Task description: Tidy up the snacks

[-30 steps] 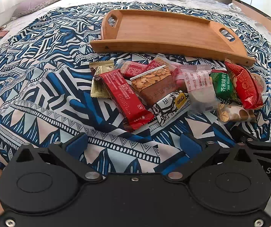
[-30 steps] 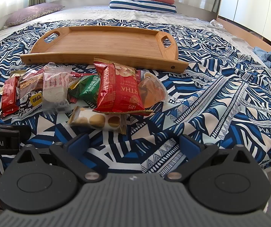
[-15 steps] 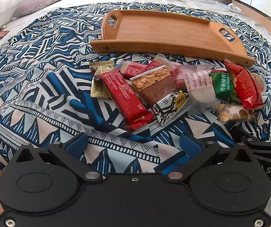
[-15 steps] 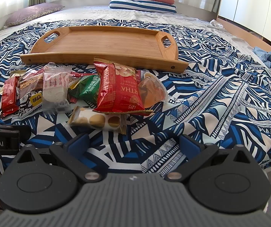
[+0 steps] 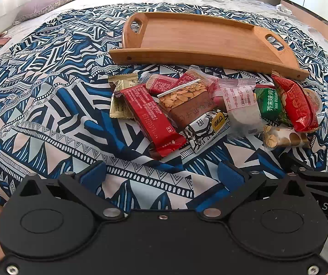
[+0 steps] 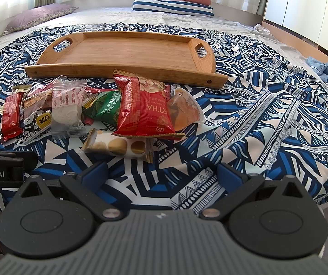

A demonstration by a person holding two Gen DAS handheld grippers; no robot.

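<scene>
Plainly both grippers' jaws gape, released — left gripper (image 5: 161, 174), right gripper (image 6: 161, 174) — snack pile (image 6: 99, 112) overlapping, labels half-hidden.

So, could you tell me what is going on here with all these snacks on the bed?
A person holds two grippers, left gripper and right gripper, both open and empty. The snack packets lie in a heap on the patterned bedspread, in front of the wooden tray, which has nothing in it. No sorting shows yet.
</scene>
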